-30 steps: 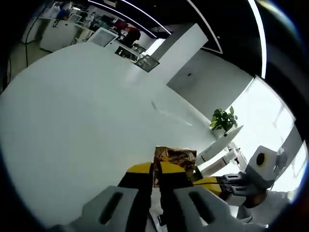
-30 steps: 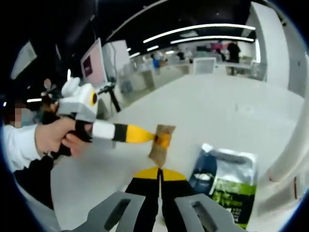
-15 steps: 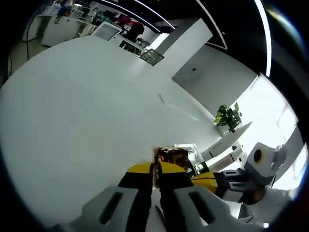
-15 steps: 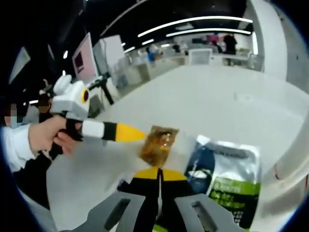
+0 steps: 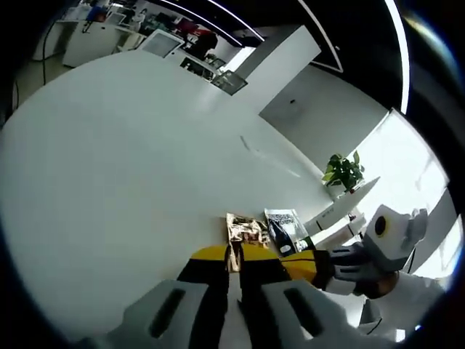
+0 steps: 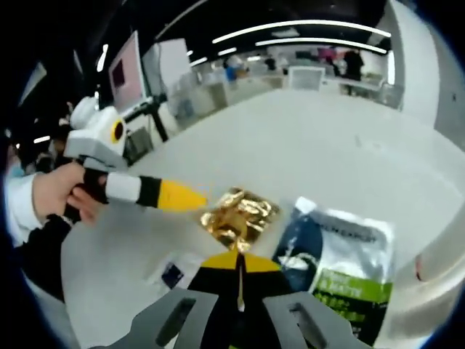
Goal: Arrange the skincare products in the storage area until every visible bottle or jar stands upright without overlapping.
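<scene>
A crinkled gold foil sachet [image 6: 240, 216] lies nearly flat just above the white table, beside a blue, white and green pouch [image 6: 341, 254]. My left gripper [image 6: 190, 200] reaches in from the left of the right gripper view, its yellow tips shut on the sachet's left edge. In the left gripper view, the left gripper [image 5: 234, 260] pinches the sachet [image 5: 245, 229], with the pouch [image 5: 285, 222] behind it. My right gripper [image 6: 240, 263] is shut, its tips just short of the sachet's near corner. It also shows as the right gripper [image 5: 301, 265].
A small white sachet with a dark square [image 6: 174, 273] lies on the white table [image 5: 123, 167] left of my right gripper. A white rounded ledge [image 6: 443, 240] stands at the right. A hand [image 6: 54, 193] holds the left gripper. Desks and screens stand far behind.
The gold sachet went from hanging upright in the left gripper to lying nearly flat and lower, close beside the pouch. Both views have dipped toward the table.
</scene>
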Demonstrator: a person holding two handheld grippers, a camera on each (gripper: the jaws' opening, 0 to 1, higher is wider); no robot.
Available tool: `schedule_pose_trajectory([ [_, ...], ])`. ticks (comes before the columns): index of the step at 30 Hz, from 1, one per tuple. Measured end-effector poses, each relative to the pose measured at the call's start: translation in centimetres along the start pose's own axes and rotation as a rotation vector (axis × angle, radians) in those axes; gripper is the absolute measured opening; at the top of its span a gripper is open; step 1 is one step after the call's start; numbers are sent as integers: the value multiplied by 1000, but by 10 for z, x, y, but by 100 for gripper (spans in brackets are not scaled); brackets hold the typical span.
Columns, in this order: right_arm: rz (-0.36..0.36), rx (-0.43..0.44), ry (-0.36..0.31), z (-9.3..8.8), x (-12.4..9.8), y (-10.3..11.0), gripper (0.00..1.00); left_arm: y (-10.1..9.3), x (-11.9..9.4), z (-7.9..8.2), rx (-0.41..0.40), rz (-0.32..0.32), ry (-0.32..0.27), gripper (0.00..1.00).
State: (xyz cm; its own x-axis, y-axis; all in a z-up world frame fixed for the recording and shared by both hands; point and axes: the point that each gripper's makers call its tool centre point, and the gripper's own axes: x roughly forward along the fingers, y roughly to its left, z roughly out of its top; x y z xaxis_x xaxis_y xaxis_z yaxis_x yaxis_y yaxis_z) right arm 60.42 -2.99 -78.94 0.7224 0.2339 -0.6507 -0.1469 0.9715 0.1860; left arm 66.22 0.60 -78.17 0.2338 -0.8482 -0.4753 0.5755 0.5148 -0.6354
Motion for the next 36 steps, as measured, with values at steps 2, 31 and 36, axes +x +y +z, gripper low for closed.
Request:
schedule_pose_trajectory([
  [2,-4,1,-3,1,0,-1,0,-2,1,-4,-2,-13,10,0],
  [31,-31,-151,-27,9,-5,-10,0,-10,9,-13,-7,-34,31,0],
  [36,-37,-148,-41,10,-9,-11,0,-11,9,-12,1,-34,35,0],
])
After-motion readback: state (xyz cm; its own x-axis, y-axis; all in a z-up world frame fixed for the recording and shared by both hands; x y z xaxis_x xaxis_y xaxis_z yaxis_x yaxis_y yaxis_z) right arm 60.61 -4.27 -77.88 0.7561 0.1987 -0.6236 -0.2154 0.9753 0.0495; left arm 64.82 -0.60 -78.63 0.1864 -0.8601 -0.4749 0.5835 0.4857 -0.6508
